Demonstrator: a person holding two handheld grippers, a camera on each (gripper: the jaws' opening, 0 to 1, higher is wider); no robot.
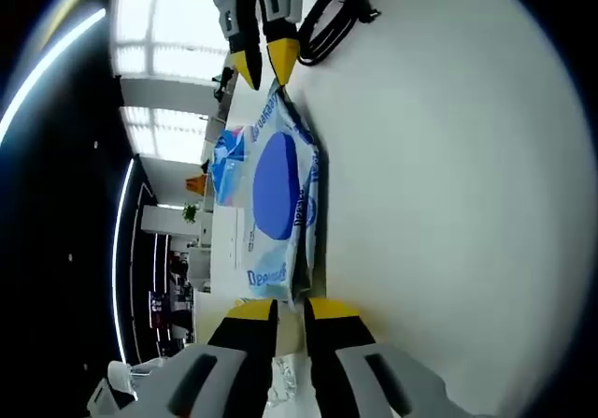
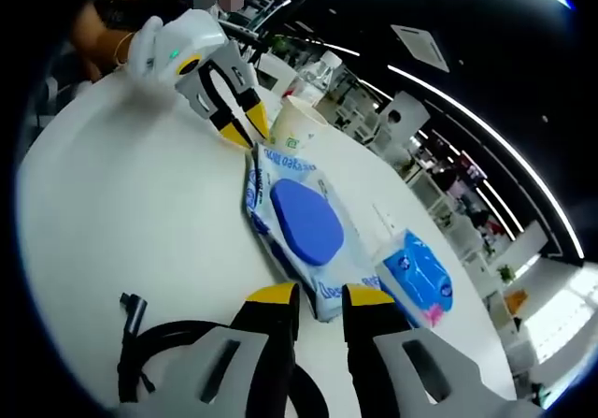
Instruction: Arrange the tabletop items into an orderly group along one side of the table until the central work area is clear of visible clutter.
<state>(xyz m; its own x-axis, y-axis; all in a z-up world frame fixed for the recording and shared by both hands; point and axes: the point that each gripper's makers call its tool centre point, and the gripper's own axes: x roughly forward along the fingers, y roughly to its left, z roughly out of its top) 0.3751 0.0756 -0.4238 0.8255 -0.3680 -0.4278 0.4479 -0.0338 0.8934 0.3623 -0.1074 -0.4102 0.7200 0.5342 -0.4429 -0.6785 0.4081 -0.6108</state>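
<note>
A flat wet-wipes pack (image 1: 276,184) with a blue oval lid lies on the white table (image 1: 448,203). My left gripper (image 1: 291,310) has its jaws close together over the pack's near seam. At the far end my right gripper (image 1: 266,63) pinches the other seam. In the right gripper view the same pack (image 2: 306,220) runs from my right gripper (image 2: 320,298) up to my left gripper (image 2: 241,128). A small blue tissue packet (image 2: 418,278) lies just to the right of the pack; in the left gripper view this tissue packet (image 1: 227,161) is on the pack's left.
A coiled black cable (image 2: 149,343) lies beside my right gripper; in the left gripper view the cable (image 1: 332,16) is at the top. A paper cup (image 2: 299,123) and a clear bottle (image 2: 313,72) stand behind the pack. A person (image 2: 112,16) is at the table's far side.
</note>
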